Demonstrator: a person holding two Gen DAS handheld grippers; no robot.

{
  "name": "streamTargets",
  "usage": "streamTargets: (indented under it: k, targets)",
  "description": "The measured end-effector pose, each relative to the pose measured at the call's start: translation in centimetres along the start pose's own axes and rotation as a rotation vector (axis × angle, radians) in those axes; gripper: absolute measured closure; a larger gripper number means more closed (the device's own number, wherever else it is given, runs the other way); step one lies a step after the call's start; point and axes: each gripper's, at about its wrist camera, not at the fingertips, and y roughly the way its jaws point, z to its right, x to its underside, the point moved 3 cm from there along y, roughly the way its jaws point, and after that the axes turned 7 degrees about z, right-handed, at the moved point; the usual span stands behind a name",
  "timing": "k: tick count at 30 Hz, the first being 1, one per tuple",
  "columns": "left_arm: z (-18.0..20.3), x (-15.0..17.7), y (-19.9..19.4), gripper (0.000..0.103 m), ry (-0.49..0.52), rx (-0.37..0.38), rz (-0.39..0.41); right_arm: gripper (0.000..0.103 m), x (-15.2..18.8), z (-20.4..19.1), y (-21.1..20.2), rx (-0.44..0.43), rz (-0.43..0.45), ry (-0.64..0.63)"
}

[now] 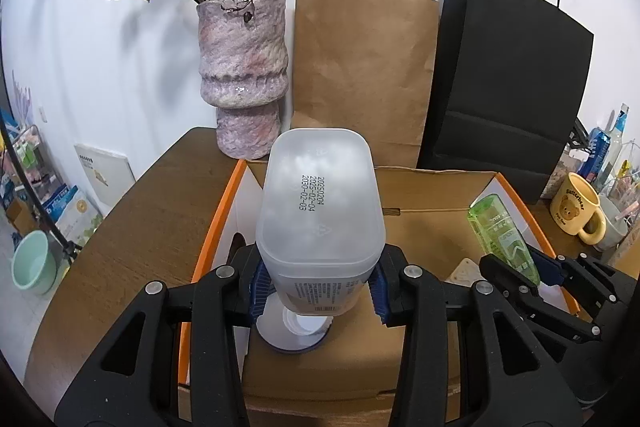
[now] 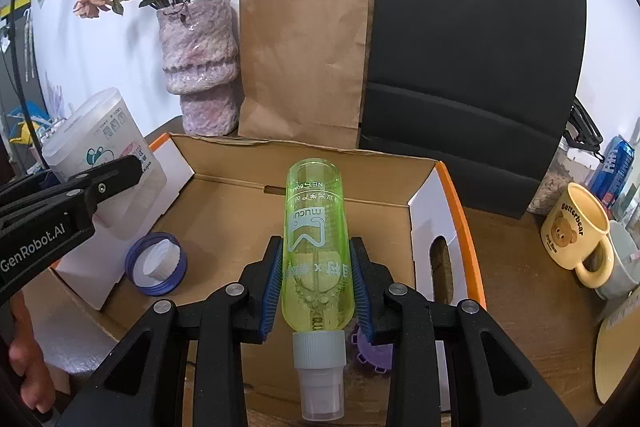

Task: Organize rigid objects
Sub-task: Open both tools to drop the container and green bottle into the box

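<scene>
While both of your grippers hang over the open cardboard box (image 2: pixel 224 195), each has a load; your left gripper (image 1: pixel 318 287) has its blue-padded fingers (image 1: pixel 260 287) clamped on the sides of a translucent white container (image 1: pixel 320 195), held bottom-forward with a printed date code on its base; its open mouth points back toward the camera. Your right gripper (image 2: pixel 316 283) has its fingers (image 2: pixel 272 279) pressed on the sides of a green spray bottle (image 2: pixel 316 247), base pointing away, grey-white cap (image 2: pixel 320 367) nearest the lens.

Inside the box, on its floor: a blue-rimmed lid (image 2: pixel 156 263) lying left of the bottle, with a white insert in it; a small purple piece (image 2: pixel 372 351) partly hidden behind the right finger, kind unclear.

The box sits on a wooden table (image 1: pixel 132 227), its flaps edged in orange; behind it stand a pink mottled vase (image 1: pixel 244 67) of dried roses, a brown paper bag (image 1: pixel 360 67) and a black paper bag (image 1: pixel 508 67), all against the wall. To the right of the box, on the table: a yellow bear mug (image 2: pixel 576 231), touching a pale grey cup behind it; a blue can (image 2: pixel 612 167) further back.
</scene>
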Motion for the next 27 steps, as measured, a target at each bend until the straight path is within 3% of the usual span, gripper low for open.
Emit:
streamTargets:
  k: [7,8,9,11,12,27]
  targets:
    - [0.0,0.0,0.9,0.065,0.008,-0.007,-0.018,0.066,0.3,0.4,0.6,-0.005,-0.023,-0.004]
    - [-0.1,0.0,0.9,0.057,0.010,-0.016,-0.016,0.061,0.2,0.4,0.6,0.001,-0.021,-0.003]
    - [-0.1,0.0,0.8,0.050,0.010,-0.020,-0.012,0.039,0.2,0.6,0.5,0.016,-0.015,0.000]
    - [-0.3,-0.2,0.6,0.005,0.004,-0.035,0.005,0.006,0.0,0.9,0.2,0.024,-0.003,0.002]
    - [-0.4,-0.3,0.4,0.000,0.001,-0.044,0.018,0.002,0.0,1.1,0.1,0.034,0.007,0.006]
    - [-1.0,-0.4,0.3,0.000,-0.017,-0.069,0.024,0.000,-0.4,1.8,-0.4,0.055,0.020,0.026]
